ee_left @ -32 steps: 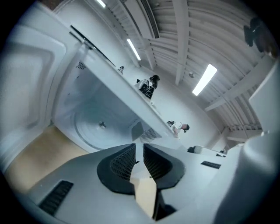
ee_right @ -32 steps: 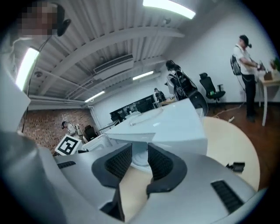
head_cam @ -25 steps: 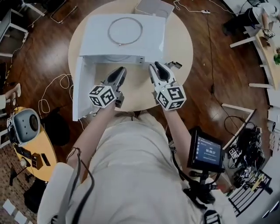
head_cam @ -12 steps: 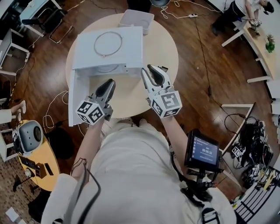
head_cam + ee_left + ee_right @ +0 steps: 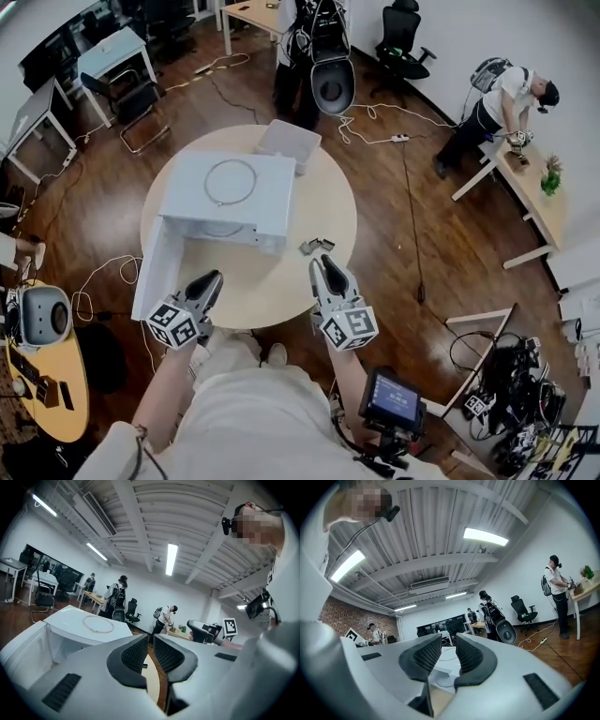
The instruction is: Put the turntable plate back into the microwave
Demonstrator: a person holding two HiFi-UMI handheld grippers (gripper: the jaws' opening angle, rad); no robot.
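Overhead head view, gripper views toward microwave (image 5: 267,202)

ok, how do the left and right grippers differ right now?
The left gripper has its jaws nearly together, with only a thin slit between the pads; the right gripper has its jaws clearly wider apart. The left gripper is by the microwave's open door; the right gripper is off to the microwave's right, at the table edge. Both are empty.

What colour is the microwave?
The microwave is white, best seen in the head view.
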